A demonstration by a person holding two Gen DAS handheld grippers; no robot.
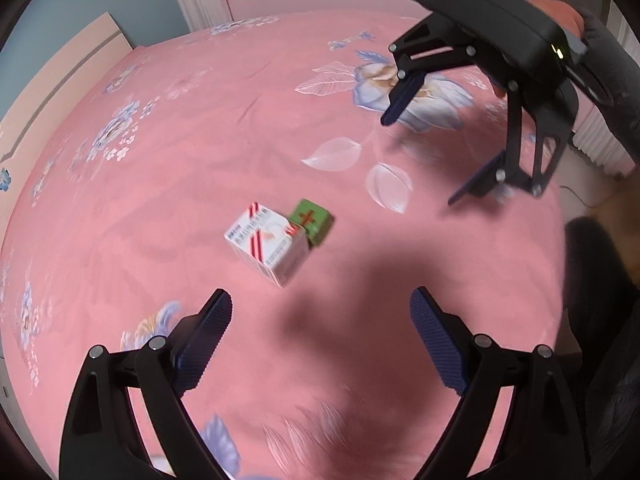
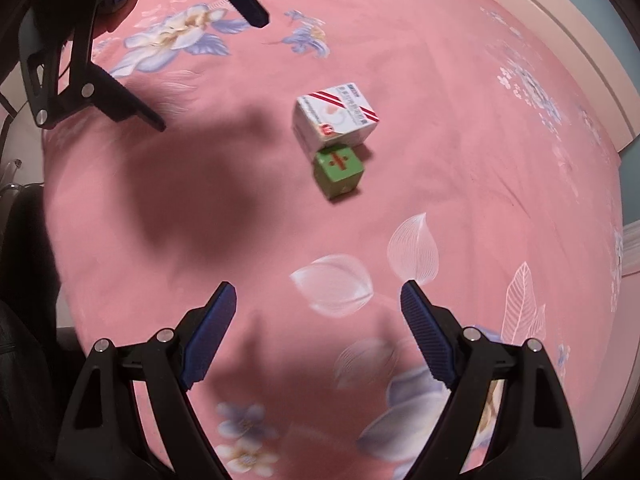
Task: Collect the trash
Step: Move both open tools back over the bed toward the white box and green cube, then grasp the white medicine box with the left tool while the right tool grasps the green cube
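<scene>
A white carton with red stripes [image 1: 266, 245] [image 2: 336, 114] lies on a pink floral bedspread [image 1: 160, 184] [image 2: 480, 184], and a smaller green carton with a red cross [image 1: 312, 221] [image 2: 339, 170] touches it. My left gripper [image 1: 320, 336] hangs open above the sheet, just short of the white carton, nothing between its fingers. In the left wrist view my right gripper [image 1: 418, 160] is at the upper right, open and empty, beyond the green carton. Its own view shows the right gripper [image 2: 318, 330] open with both cartons ahead, and the left gripper [image 2: 212, 72] at the upper left.
A pale headboard [image 1: 60, 80] [image 2: 580, 40] runs along one side of the bed. A white radiator [image 1: 600, 144] and floor lie past the bed's edge on the right of the left wrist view. A dark sleeve [image 1: 616, 72] holds the right gripper.
</scene>
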